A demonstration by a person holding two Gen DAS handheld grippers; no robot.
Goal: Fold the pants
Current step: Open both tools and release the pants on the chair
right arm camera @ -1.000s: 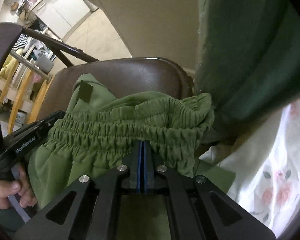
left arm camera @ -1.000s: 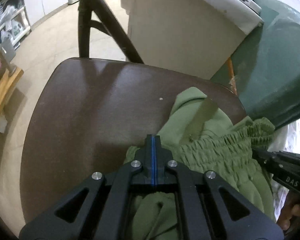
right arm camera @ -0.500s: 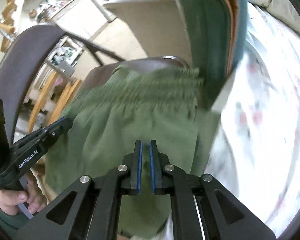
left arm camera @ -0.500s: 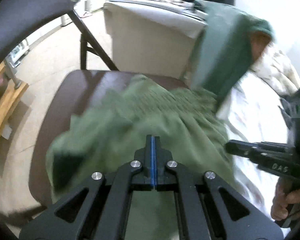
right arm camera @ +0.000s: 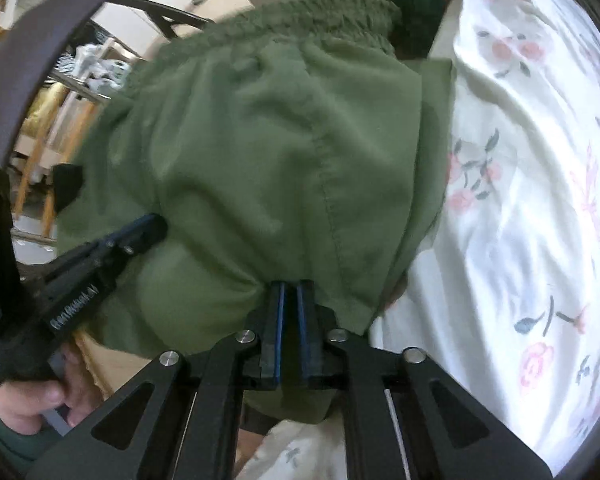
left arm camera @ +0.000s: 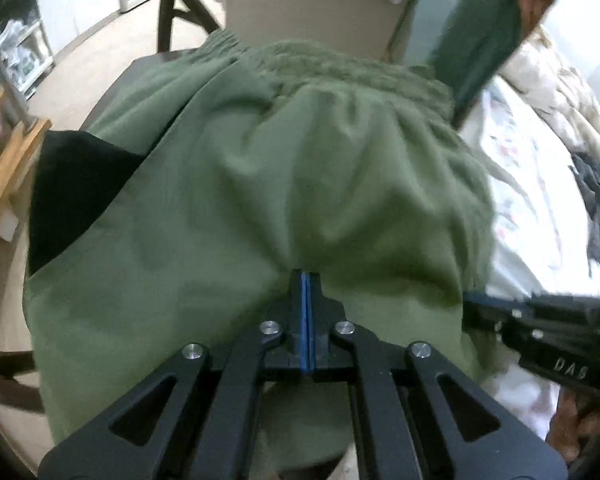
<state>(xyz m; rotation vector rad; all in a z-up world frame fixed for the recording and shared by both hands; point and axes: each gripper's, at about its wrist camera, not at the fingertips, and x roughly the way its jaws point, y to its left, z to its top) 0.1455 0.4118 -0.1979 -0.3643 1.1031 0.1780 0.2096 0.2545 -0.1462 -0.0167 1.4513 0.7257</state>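
Both grippers, left (left arm camera: 305, 276) and right (right arm camera: 290, 286), have pulled the pants (left arm camera: 260, 184) off the chair (left arm camera: 112, 80) toward the bed (right arm camera: 520, 160), fingers clamped on cloth, ready for spreading.

You're working in soft, even indoor light with no hard glare, though the white floral bedsheet (right arm camera: 532, 168) on the right comes close to washing out. Both views are smeared by motion blur, worst on the green pants (left arm camera: 260, 184) at the gathered waistband and in the room behind, while your gripper frames in the foreground stay sharp. The fisheye lenses bend everything toward the rim and leave black corners, and the pants' folds carry only gentle shadows.
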